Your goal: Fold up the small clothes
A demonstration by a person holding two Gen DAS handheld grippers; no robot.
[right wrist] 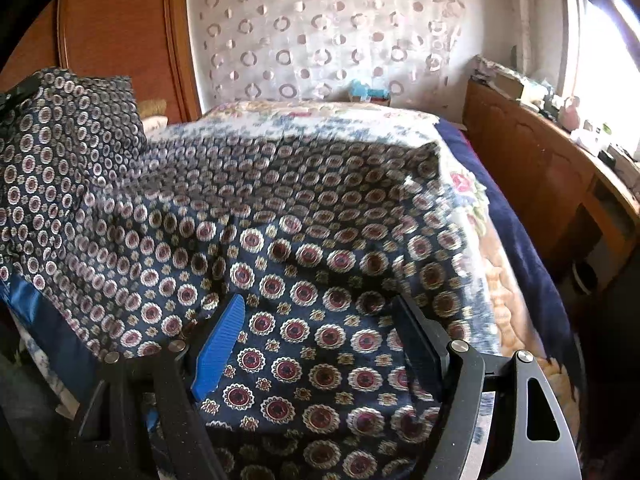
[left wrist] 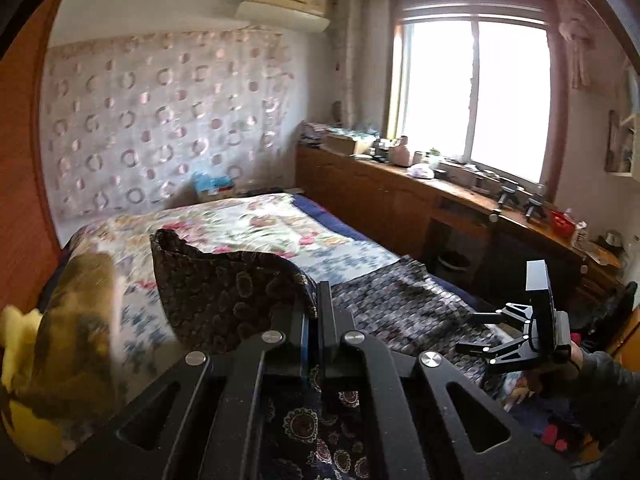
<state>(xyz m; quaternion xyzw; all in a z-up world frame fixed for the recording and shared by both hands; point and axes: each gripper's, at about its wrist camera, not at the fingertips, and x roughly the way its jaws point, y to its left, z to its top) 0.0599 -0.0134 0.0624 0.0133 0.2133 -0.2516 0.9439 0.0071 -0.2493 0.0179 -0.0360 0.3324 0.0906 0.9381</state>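
Dark navy garment (right wrist: 304, 240) with red-and-cream medallion print, spread over the near part of the bed (right wrist: 340, 120), far edge lying fairly flat across the floral bedspread (left wrist: 248, 224). Its left portion is lifted off the bed: in the right wrist view that part rises at the far left, bunched up in front of the wooden panel (right wrist: 120, 32).

Left gripper (left wrist: 318, 320): jaws pressed together, pinching a fold of the garment; cloth stands up in a peak just left of the fingers and drapes down below them. Right gripper (right wrist: 320, 344): jaws wide apart, blue pad (right wrist: 220, 344) on the left finger, dark pad on the right; garment lies between and beneath the fingers, pads not pressing on it, nothing held. In the left wrist view the right gripper shows at the near right, over the garment's right side, with a hand and dark sleeve (left wrist: 600, 380) behind it.

Bedspread is white with pink and blue flowers, over a dark blue blanket (right wrist: 520, 220) along the right edge. Yellow plush toy (left wrist: 24, 360) at the near left, blurred. Far wall hung with a sheer circle-pattern curtain (left wrist: 160, 120). Long wooden cabinet (left wrist: 400, 200) along the right, cluttered top, under a bright window (left wrist: 472, 92). Air conditioner (left wrist: 284, 8) high on the far wall.
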